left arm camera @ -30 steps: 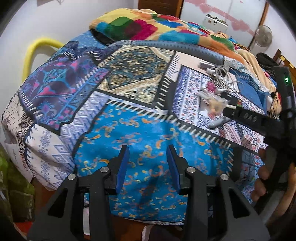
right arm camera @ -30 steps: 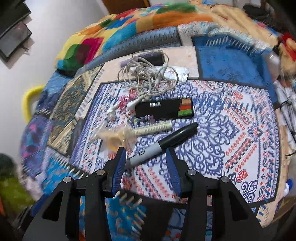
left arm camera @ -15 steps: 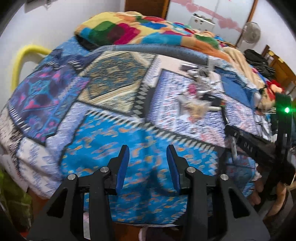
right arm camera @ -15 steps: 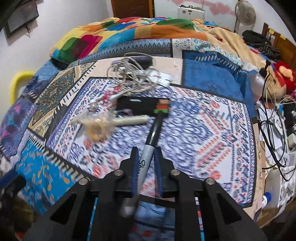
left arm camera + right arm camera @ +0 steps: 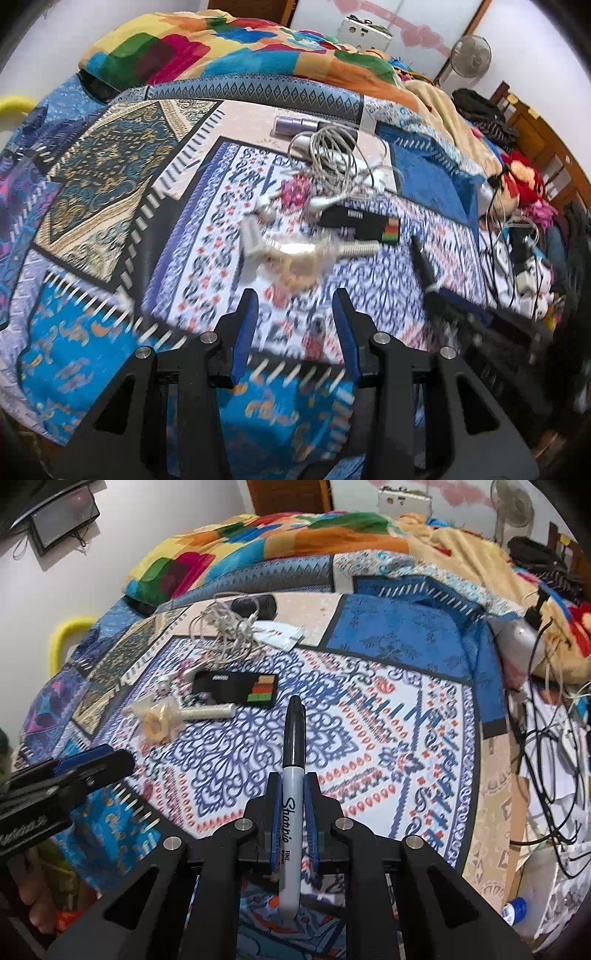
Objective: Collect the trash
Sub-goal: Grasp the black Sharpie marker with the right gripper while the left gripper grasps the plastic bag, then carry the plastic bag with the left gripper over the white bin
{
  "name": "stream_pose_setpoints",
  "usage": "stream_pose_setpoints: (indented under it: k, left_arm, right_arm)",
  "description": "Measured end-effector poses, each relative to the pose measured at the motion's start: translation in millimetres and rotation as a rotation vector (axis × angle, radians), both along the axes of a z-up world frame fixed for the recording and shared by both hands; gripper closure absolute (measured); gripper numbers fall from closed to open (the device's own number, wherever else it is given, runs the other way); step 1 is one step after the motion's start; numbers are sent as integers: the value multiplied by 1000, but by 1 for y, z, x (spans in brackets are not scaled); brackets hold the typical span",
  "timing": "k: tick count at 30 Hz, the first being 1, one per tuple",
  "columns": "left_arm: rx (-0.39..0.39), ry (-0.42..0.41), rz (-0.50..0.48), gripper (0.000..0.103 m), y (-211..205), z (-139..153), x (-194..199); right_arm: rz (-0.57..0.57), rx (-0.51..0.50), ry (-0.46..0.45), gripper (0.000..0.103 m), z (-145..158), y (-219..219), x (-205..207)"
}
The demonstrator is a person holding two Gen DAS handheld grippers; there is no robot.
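A patchwork bed (image 5: pixel 388 709) fills both views, a multicoloured blanket (image 5: pixel 258 542) heaped across its upper part. Left of centre in the right wrist view lie a tangled white cable (image 5: pixel 225 635), a black box (image 5: pixel 236 688) and a crumpled clear wrapper (image 5: pixel 157 720). The right hand-held gripper (image 5: pixel 291 808) is clamped on a Sharpie marker (image 5: pixel 291 775) at lower centre. The left hand-held gripper (image 5: pixel 293 325) stands partly open, holding nothing, just below the wrapper.
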State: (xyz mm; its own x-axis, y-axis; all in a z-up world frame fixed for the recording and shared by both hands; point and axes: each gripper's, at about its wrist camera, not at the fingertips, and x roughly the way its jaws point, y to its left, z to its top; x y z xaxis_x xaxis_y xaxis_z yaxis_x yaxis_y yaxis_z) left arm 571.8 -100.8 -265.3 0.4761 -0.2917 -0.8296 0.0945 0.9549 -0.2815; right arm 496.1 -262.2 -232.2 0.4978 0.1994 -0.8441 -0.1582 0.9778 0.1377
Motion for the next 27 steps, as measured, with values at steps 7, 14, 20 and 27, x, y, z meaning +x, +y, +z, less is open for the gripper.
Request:
stream_pose_setpoints:
  k: [7,14,20,27]
  left_arm:
    - [72,-17,5,62,-14,-8,19]
    - [91,-57,-3,75,-21,-6,14]
    - [113,-111,17,78,-17,17,-4]
    - [76,-170,21,78,-7,68,-38]
  right_arm:
    - [14,-10,-41,92,-3,6,6]
    - [3,92,14,92,-4,-7,12]
    - [-16,103,0,92,10,-12,3]
    - [-12,120,-63,92,53,-13,-16]
